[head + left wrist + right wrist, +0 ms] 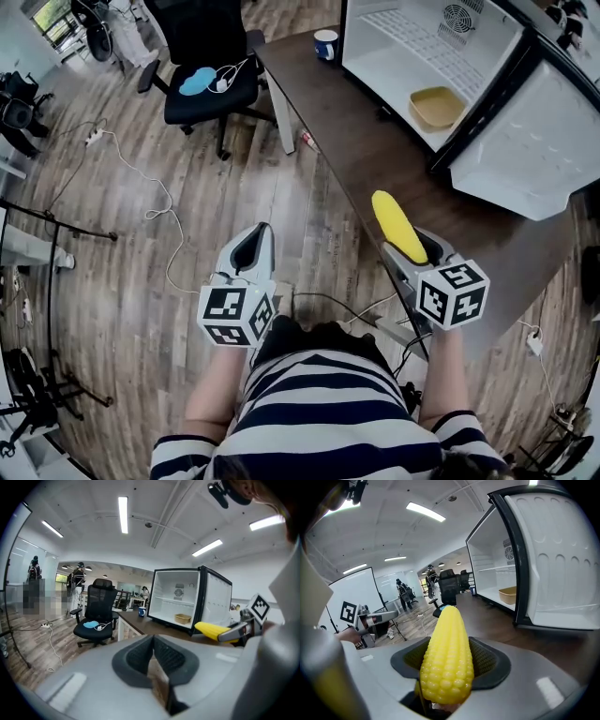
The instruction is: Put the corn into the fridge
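1. Corn (446,658) is clamped between the right gripper's (409,246) jaws, tip pointing forward, held over the table (366,159).
2. Fridge (412,47) stands ahead on that table, door open.
3. Left gripper (153,654): jaws together, nothing between them.

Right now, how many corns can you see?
1. The corn is clamped in the right claw, in front of the open fridge. The fridge shows only a tray, but part of its inside is hidden.
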Motion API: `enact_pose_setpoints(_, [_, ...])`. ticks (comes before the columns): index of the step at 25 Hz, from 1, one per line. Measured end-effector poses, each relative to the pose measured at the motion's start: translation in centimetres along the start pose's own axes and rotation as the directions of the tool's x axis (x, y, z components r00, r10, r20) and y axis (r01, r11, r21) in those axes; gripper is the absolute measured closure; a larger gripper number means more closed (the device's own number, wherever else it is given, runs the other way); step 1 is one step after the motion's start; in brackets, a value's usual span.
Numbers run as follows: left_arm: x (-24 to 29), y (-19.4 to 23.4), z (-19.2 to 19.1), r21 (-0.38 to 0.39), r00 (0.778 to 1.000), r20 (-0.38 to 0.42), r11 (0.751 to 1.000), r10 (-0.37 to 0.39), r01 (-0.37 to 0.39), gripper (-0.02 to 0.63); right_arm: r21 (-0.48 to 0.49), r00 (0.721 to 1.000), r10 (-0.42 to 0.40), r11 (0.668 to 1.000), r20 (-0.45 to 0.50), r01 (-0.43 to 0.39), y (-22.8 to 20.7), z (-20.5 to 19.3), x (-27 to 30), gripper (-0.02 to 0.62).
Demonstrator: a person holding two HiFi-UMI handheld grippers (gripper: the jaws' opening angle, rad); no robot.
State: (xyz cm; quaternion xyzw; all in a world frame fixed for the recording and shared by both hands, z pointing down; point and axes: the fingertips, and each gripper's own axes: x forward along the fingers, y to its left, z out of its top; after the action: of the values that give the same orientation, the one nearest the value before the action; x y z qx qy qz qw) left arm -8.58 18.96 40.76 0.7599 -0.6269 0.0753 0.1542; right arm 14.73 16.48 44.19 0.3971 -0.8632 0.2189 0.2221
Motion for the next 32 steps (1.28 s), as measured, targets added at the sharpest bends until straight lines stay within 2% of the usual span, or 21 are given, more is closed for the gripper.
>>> enact_pose_setpoints(9, [3.3,6.4,3.1,-0.016,0.999,0.021,0.999,-0.028,0.028,0.606,-0.006,1.0,-0.029,1.0,0.005,0.029,2.1,5.1,5.1,0.335])
enact_pose_setpoints(21, [6.4,13.9,4.1,-0.017,0.998,-0.013,0.997,-0.069,0.069,0.606,0.023,0.999,-0.053,0.998,0.009,0.053,4.9,9.1,11.6,0.336])
enact_pose_setpoints(27, [7.7,15.6,4.4,0.001,0.994,-0.025,0.995,-0.104,0.104,0.606,0.041,0.998,-0.064,0.997,0.029,0.063,5.5,10.5,13.3,0.336])
enact_pose_setpoints(32, [9.8,14.9,4.8,-0.006,0.992,-0.033,0.992,-0.124,0.124,0.606,0.033,0.998,-0.054,0.998,0.021,0.053,4.7,11.1,13.8,0.335])
